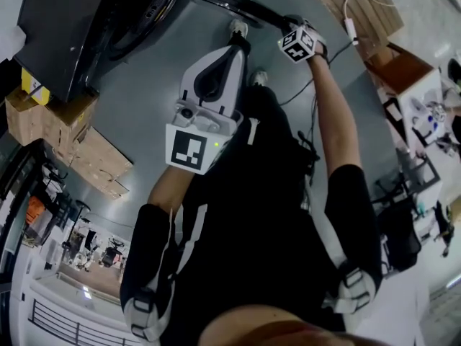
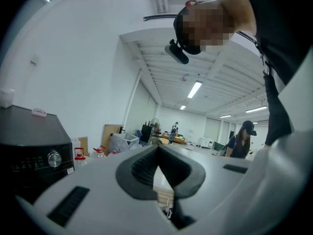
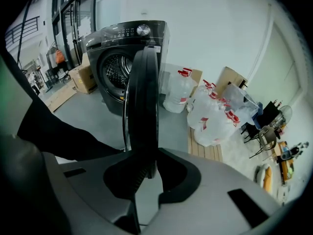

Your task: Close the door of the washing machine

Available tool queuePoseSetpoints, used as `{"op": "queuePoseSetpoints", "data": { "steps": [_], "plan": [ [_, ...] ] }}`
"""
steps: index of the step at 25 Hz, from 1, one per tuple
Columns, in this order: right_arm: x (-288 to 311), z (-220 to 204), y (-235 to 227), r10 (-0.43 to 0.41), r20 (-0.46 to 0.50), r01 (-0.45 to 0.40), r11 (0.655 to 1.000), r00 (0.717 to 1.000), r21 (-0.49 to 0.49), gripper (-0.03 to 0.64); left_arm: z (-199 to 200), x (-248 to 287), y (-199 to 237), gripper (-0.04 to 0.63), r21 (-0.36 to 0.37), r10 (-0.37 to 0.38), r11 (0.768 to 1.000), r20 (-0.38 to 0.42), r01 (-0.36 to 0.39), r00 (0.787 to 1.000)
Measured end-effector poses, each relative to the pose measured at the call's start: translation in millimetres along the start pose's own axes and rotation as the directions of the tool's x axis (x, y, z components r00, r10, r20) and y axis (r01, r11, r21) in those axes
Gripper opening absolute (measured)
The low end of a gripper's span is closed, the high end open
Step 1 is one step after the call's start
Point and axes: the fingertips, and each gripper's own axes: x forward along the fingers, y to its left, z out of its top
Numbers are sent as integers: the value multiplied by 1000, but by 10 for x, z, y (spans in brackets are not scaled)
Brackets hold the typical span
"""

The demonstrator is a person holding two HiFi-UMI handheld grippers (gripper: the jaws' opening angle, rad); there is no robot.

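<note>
The black front-loading washing machine [image 1: 65,27] stands at the top left of the head view, its round door [image 1: 230,2] swung open to the right. In the right gripper view the door [image 3: 143,97] stands edge-on, with the open drum [image 3: 115,70] behind it. My right gripper [image 3: 149,168] is shut on the door's outer rim, which sits between the ribbed pads; it also shows in the head view [image 1: 288,23], pointing steeply down. My left gripper [image 1: 239,40] hangs in front of me, away from the door. Its jaws [image 2: 157,151] meet at the tips with nothing between them. The machine's control panel [image 2: 34,153] lies to its left.
Cardboard boxes [image 1: 43,114] and a wooden pallet [image 1: 101,161] sit left of the machine. Water jugs [image 3: 178,89] and plastic bags [image 3: 210,116] rest on a pallet beyond the door. A cable [image 1: 349,20] lies at the top right. Another person [image 2: 242,141] stands far off.
</note>
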Motion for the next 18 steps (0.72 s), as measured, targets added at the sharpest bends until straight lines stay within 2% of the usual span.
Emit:
{"op": "queuePoseSetpoints", "data": {
  "steps": [7,13,18],
  "plan": [
    [-51,-73,491,27,34,-31,994,999,109,51,-80,-599,-171,5,-9,118,993,59,-118,991],
    [-38,-50,943,29,91,-43,988,995,152,49,-208,-1095,-255,5,-9,229,973,72,-229,971],
    [-26,17,1313,41,91,-58,980,995,192,49,-218,-1486,-199,5,-24,315,949,77,-314,946]
  ]
}}
